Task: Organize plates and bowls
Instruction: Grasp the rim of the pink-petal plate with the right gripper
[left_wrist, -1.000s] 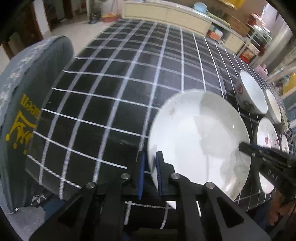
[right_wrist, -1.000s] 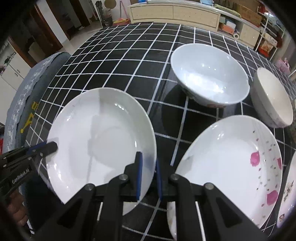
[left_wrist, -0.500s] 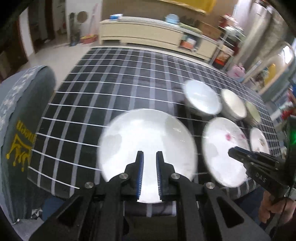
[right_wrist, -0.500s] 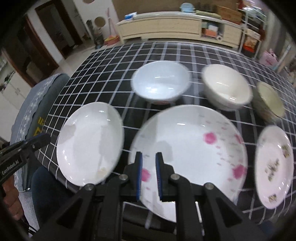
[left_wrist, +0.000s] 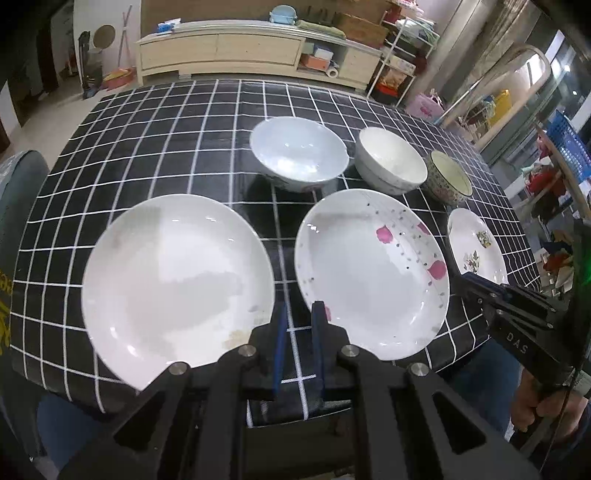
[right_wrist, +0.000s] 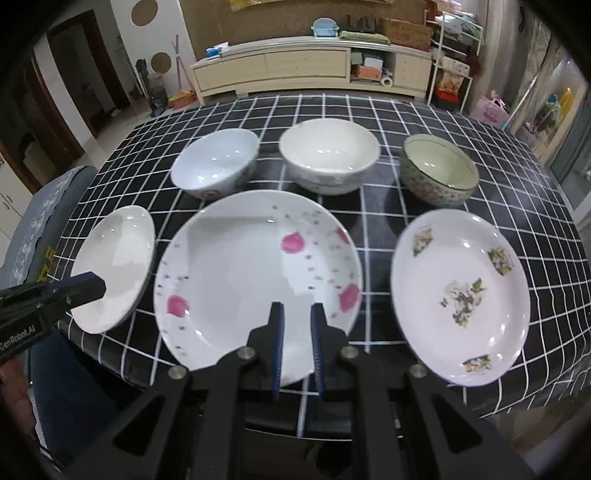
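Plates, three white ceramic (right_wrist: 258, 273), along table's (right_wrist: 424, 118) near edge; three bowls (right_wrist: 328, 158) behind, unstacked. Left gripper (left_wrist: 298, 347), right gripper (right_wrist: 296, 347): fingers slightly apart, empty; sorting not begun.

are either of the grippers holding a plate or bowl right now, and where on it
Nothing is held. The left gripper and right gripper both hang with jaws slightly apart and empty, at the near table edge short of the plates.

A lived-in home: a dining table (right_wrist: 443, 122) under a black checked cloth, a long cream sideboard (right_wrist: 295, 70) beyond the table's far edge, cluttered wire shelves (left_wrist: 402, 62), brooms (right_wrist: 181, 70) against the wall.
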